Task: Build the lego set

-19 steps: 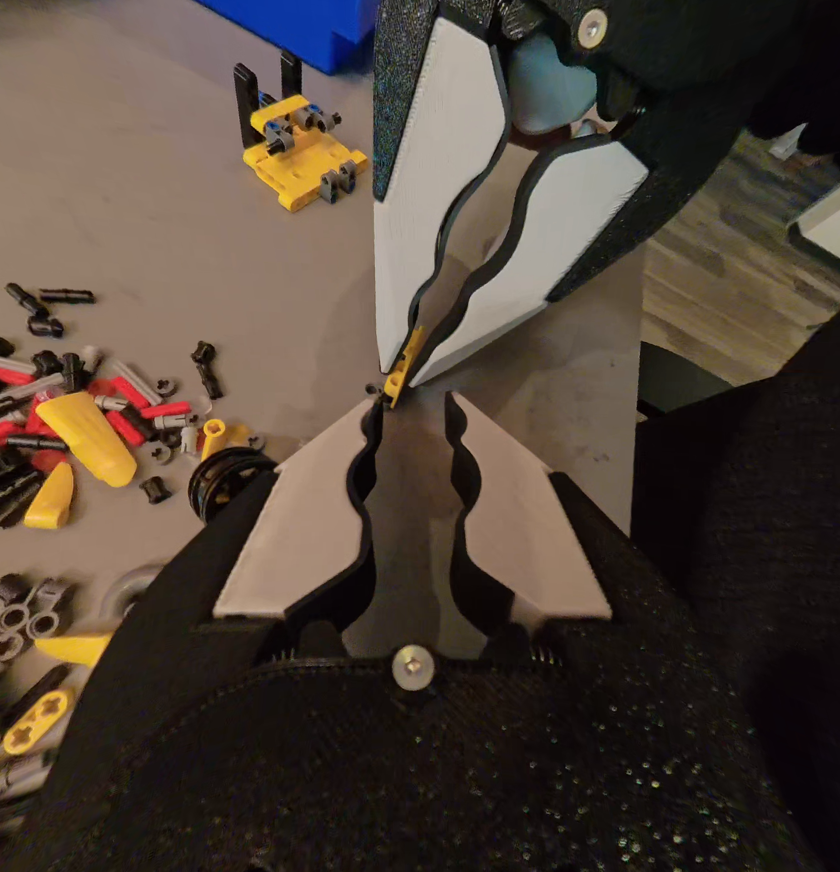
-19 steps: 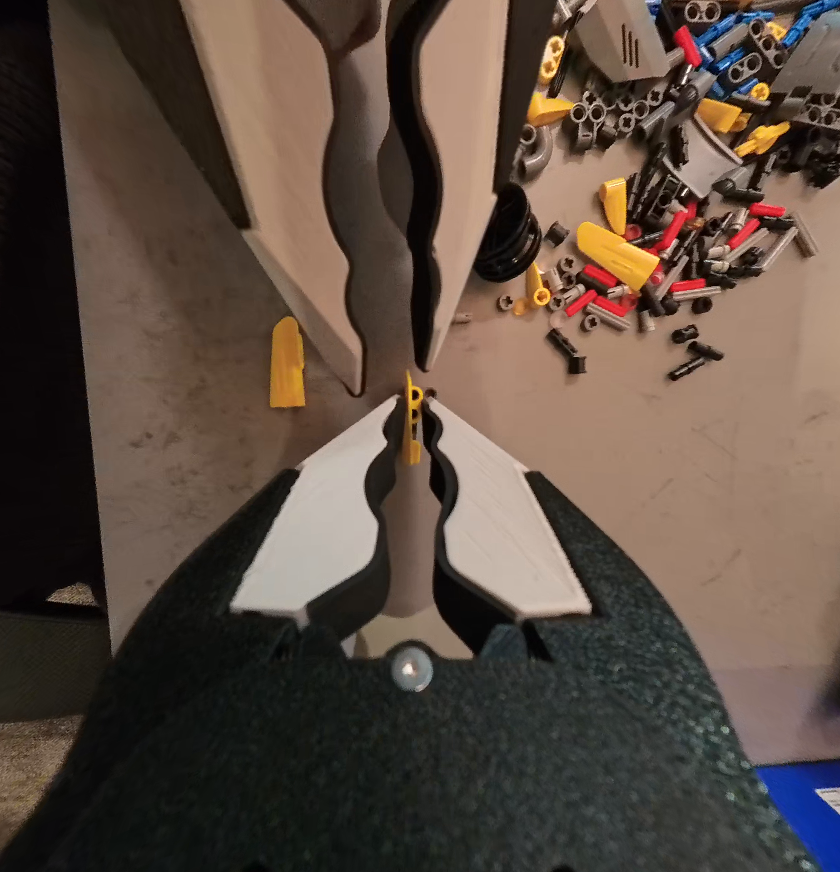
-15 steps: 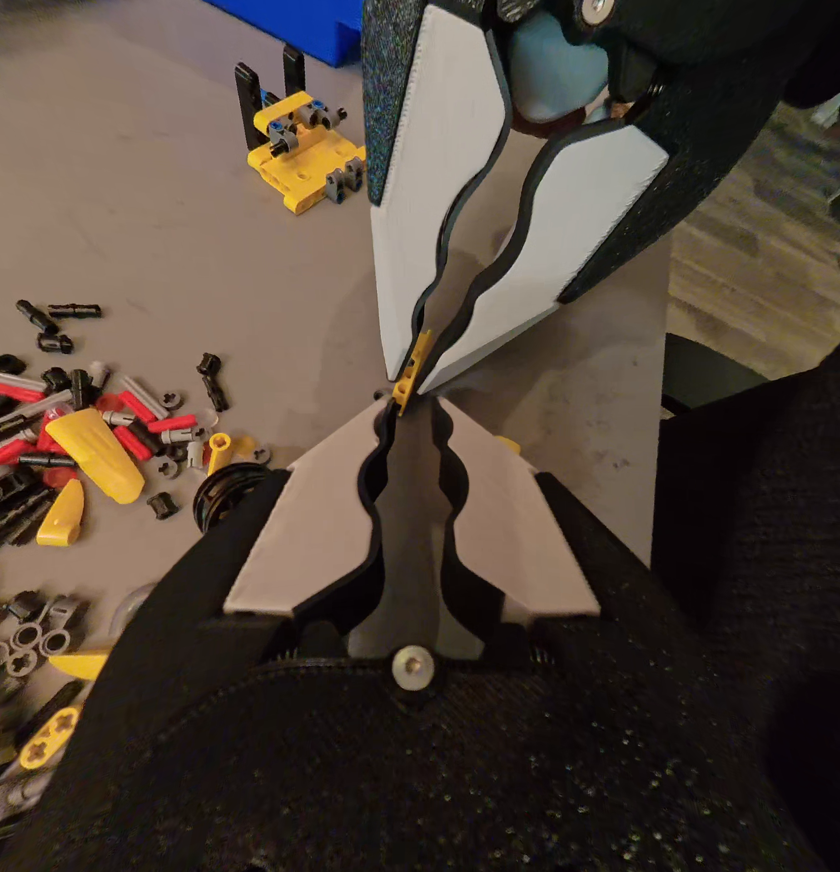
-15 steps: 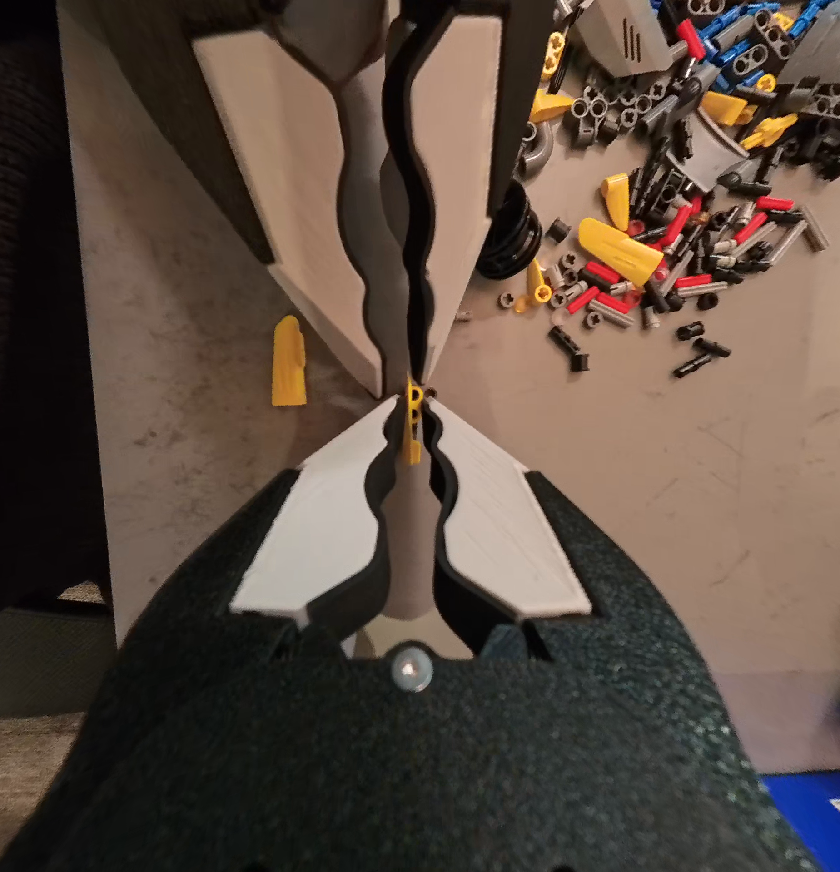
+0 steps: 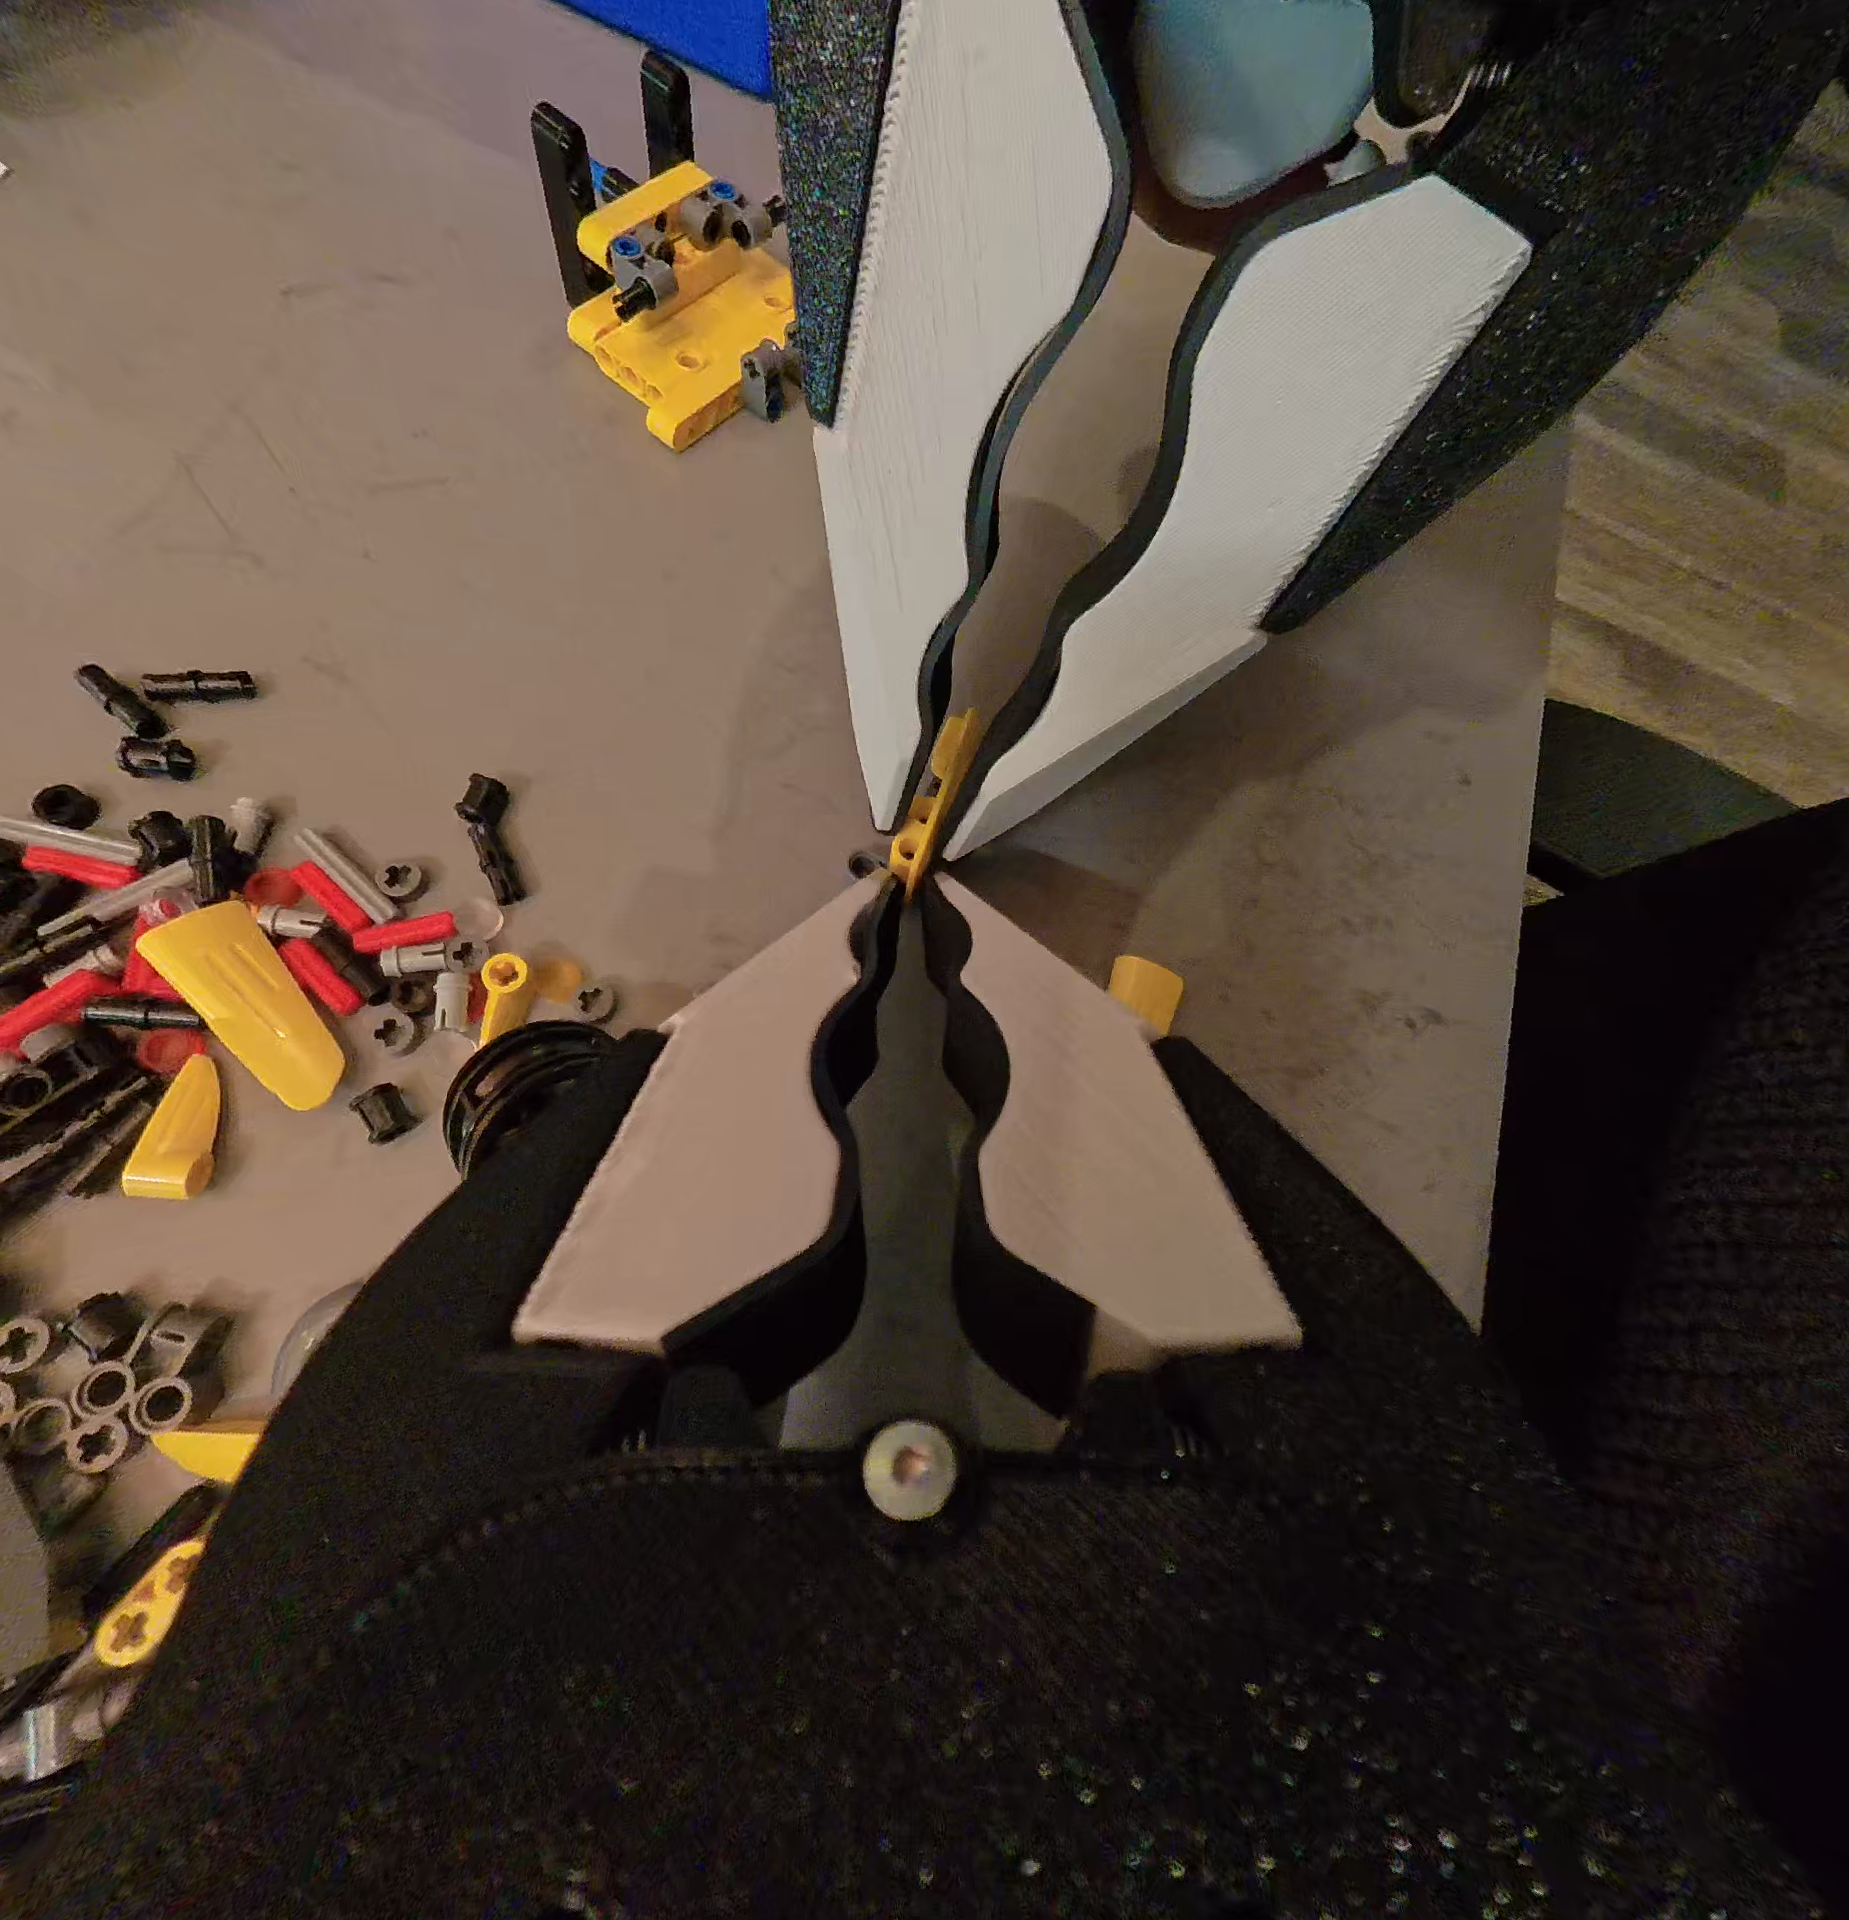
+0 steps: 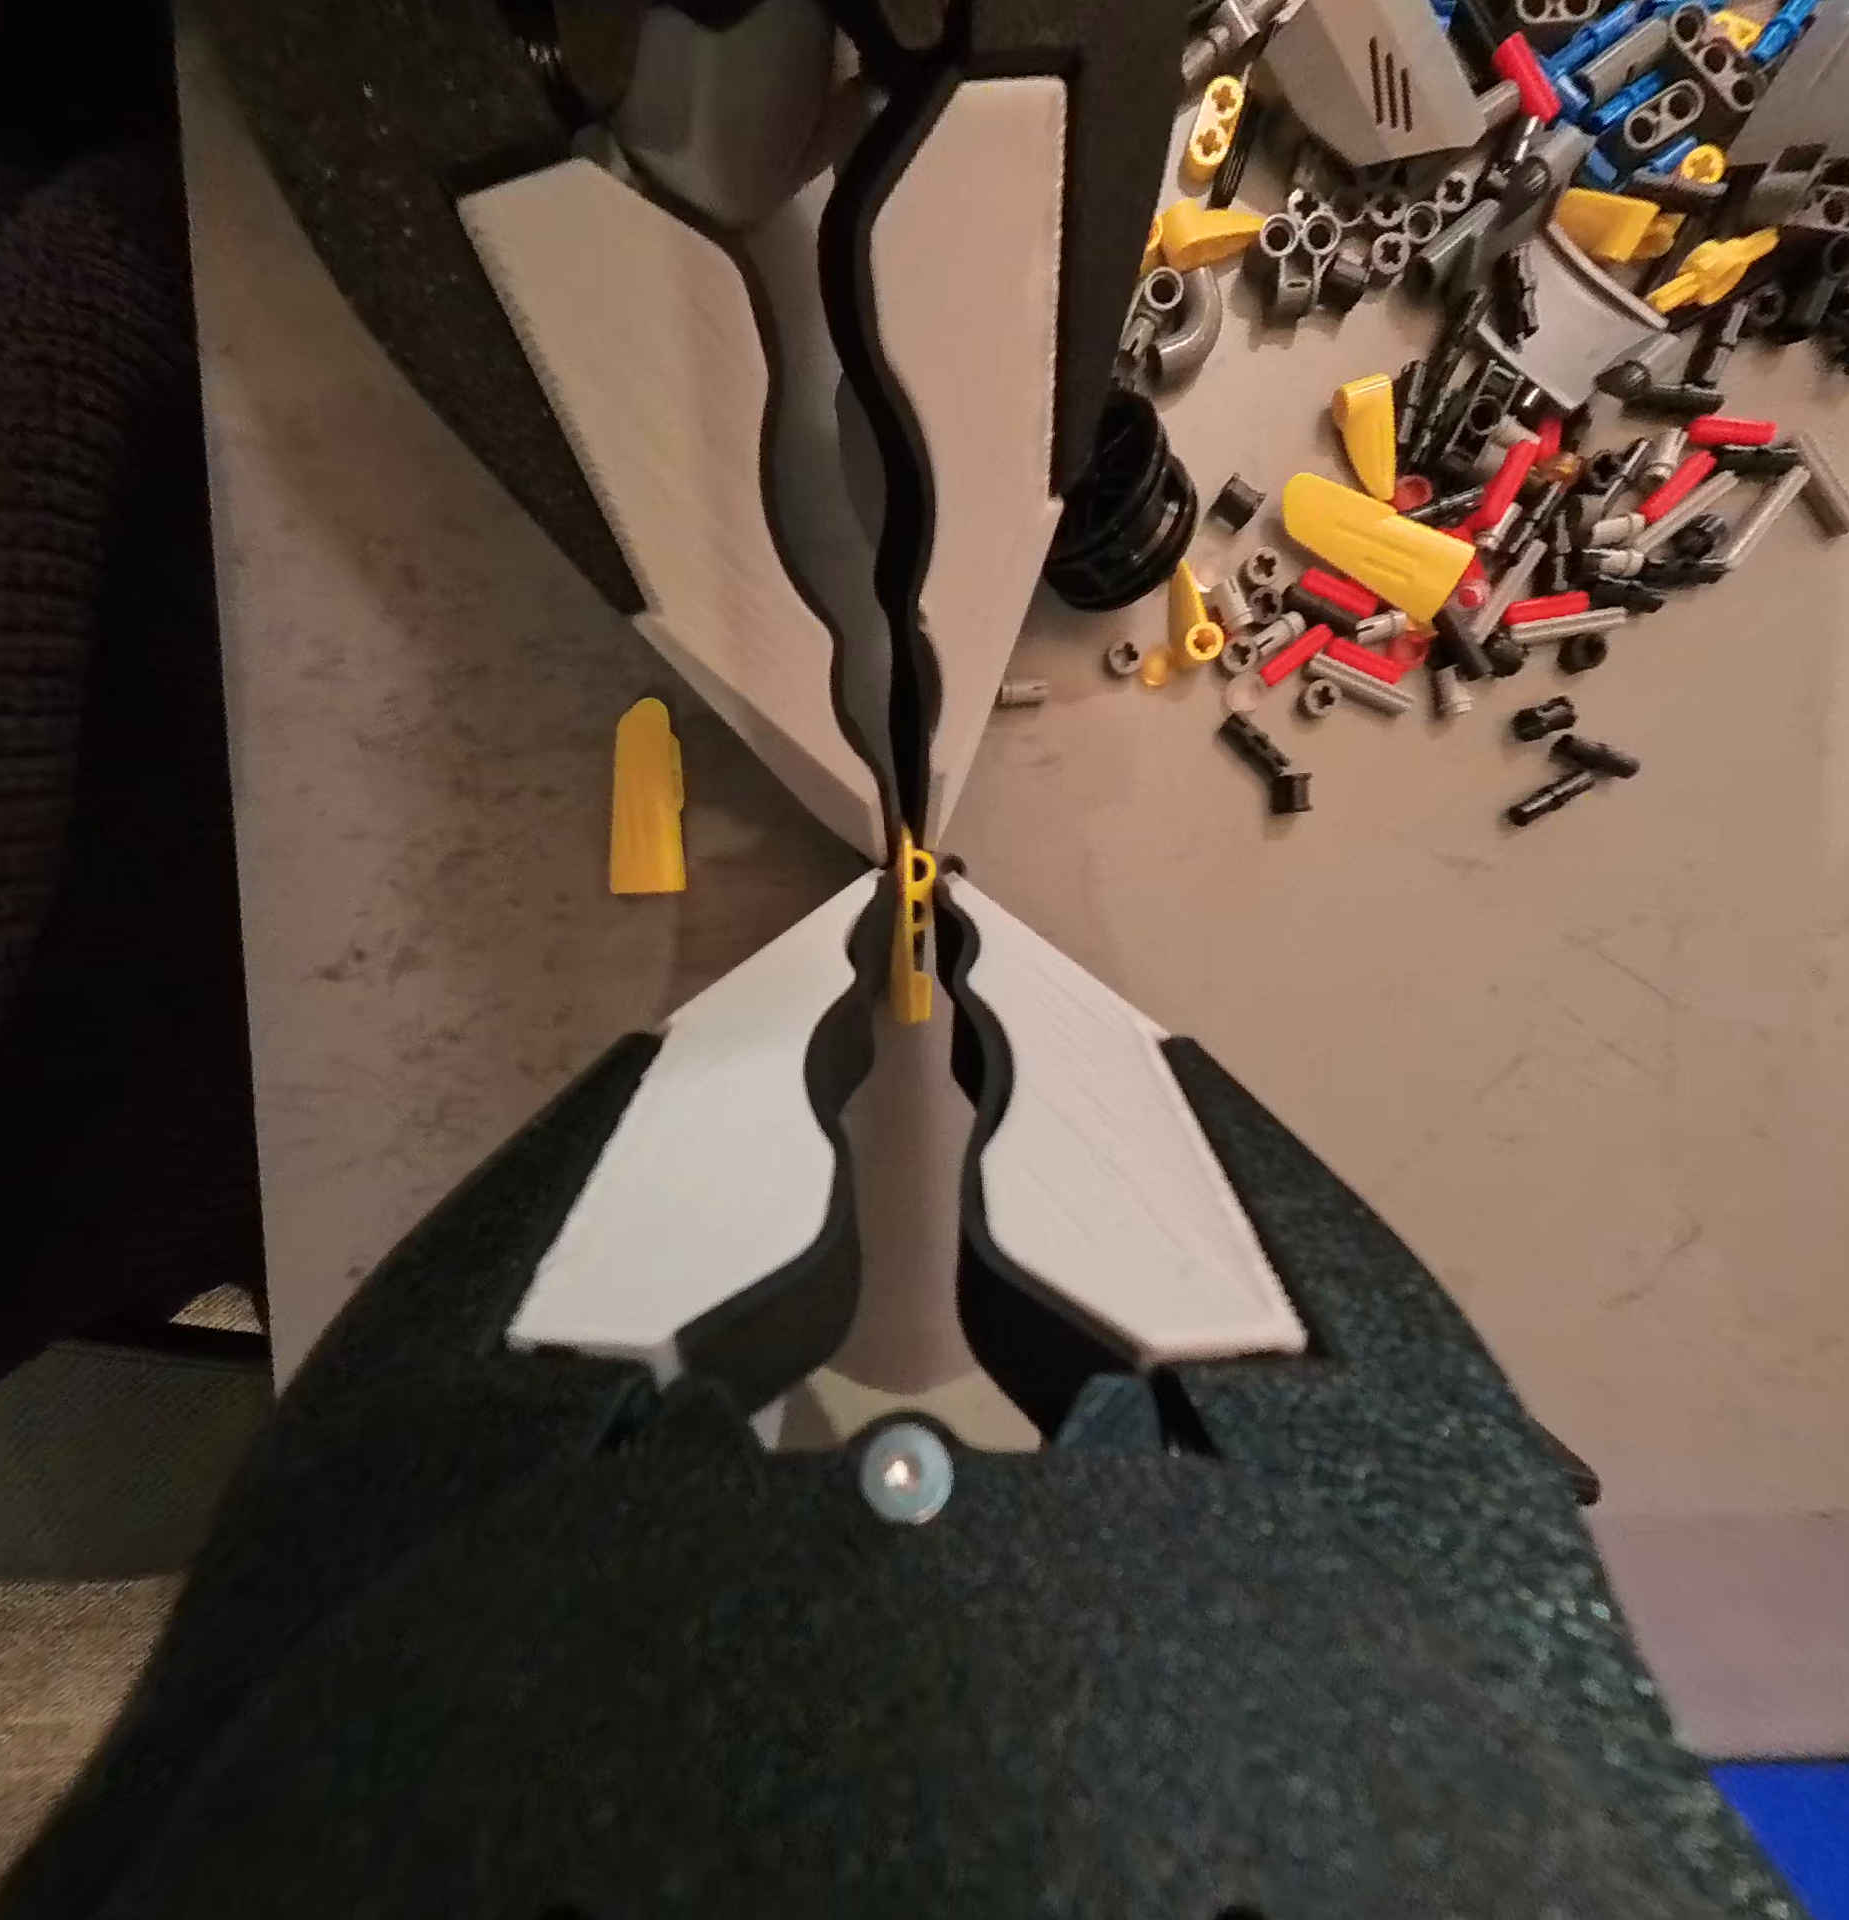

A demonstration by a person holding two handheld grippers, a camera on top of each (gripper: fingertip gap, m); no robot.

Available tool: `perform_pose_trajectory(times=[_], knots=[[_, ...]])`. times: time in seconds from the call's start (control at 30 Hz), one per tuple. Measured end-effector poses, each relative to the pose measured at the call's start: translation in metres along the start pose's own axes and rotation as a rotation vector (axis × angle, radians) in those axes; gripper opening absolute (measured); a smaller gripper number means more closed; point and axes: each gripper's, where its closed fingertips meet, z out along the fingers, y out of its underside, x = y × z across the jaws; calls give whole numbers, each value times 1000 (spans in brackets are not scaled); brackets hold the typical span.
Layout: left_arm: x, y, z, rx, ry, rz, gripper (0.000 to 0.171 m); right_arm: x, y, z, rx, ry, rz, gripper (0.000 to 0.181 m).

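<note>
Tip to tip above the grey table (image 5: 400, 499): right gripper (image 6: 915, 883) pinching a small yellow beam (image 6: 912, 935), left gripper (image 5: 904, 894) pressed onto its far end. Loose parts pile (image 5: 172, 987) left, yellow-black assembly (image 5: 681, 312) farther back.

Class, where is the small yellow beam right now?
Between both grippers: the yellow beam sits pinched in the right gripper, its far end meeting the left gripper above the grey table.

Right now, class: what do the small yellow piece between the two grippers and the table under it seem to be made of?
Yellow piece: probably moulded plastic, smooth, evenly coloured, with round holes.
Table: grey, matt, mottled and scuffed; perhaps laminate or a concrete-look surface, hard to tell.
</note>
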Motion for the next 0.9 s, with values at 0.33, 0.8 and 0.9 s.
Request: perform_pose_trajectory(times=[0.33, 0.8, 0.9], knots=[[2, 0, 1, -5, -7, 35, 0, 2, 4, -14, 52, 26, 31, 14], [2, 0, -1, 6, -29, 58, 1, -6, 18, -2, 31, 69, -31, 1], [2, 0, -1, 6, -16, 39, 0, -3, 15, -6, 42, 70, -27, 1]])
